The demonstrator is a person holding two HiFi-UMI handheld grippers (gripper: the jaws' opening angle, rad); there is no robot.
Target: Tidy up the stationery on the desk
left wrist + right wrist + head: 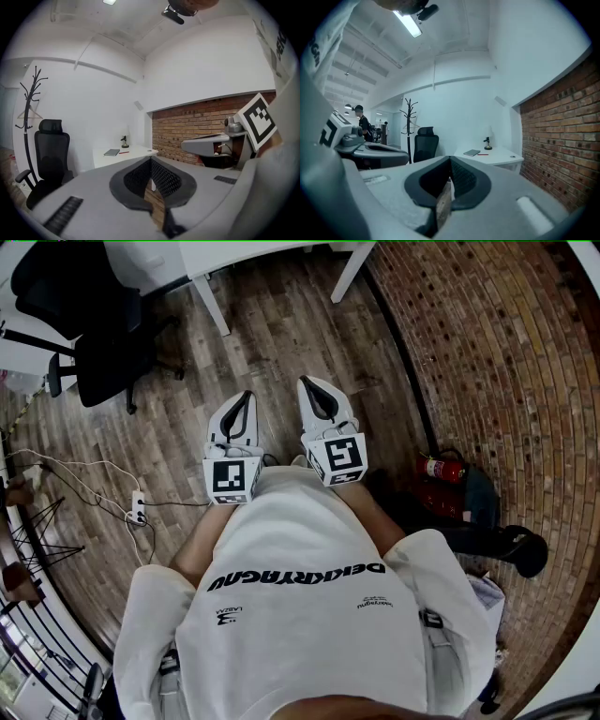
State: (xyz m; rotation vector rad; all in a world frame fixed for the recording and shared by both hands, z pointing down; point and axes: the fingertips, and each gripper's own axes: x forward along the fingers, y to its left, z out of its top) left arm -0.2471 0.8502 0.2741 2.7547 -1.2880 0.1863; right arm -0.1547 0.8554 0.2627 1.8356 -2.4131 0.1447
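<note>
Head view: the person is standing on the wooden floor (272,343) and is holding both grippers side by side in front of the torso, each pointing forward and only slightly downward. The left gripper (246,396) and the right gripper (307,382) are sitting close together without touching, marker cubes toward the body.

Left gripper view: the jaws of the left gripper (151,160) are pressing together at the tips and are pinching nothing.

Right gripper view: the jaws of the right gripper (450,159) are likewise meeting at the tips, with nothing between them.

Stationery: a notebook (472,153) and a red pen (483,153) are lying on the white desk (499,157) well ahead of both grippers, beside the brick wall (555,136). A small dark figure (488,143) is standing upright just behind the pen. A black office chair (425,143) is standing left of the desk.
</note>
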